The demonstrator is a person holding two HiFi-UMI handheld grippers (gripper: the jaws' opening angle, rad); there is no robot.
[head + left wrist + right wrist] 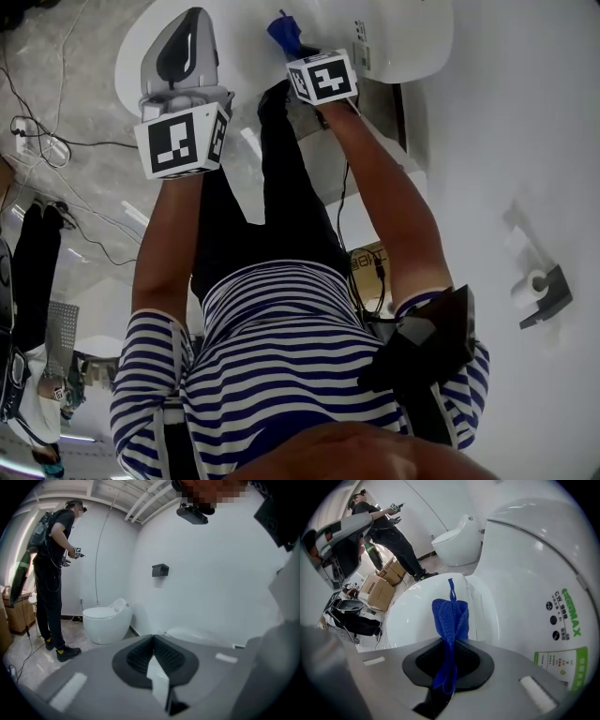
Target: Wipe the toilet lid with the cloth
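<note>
The right gripper (450,656) is the one that does the work here. Its jaws are pressed together on a blue cloth (450,616). The cloth is pinched in its lower part, and the rest stands out ahead of the jaws as a folded bundle. The long axis of the cloth runs the same way as the jaws, straight out from the tips, with a small loop at its far end.

The white toilet lid (412,616) lies directly beyond the cloth, spreading to both sides of the jaw line. The tank (534,564) with its green sticker is off to the side of the jaws. I cannot tell whether the cloth touches the lid or is only very near.

The left gripper (153,656) has its jaws closed on nothing, and only a wall is ahead of them. So the right one is nearer. I think it needs only to push forward and then sweep sideways.
</note>
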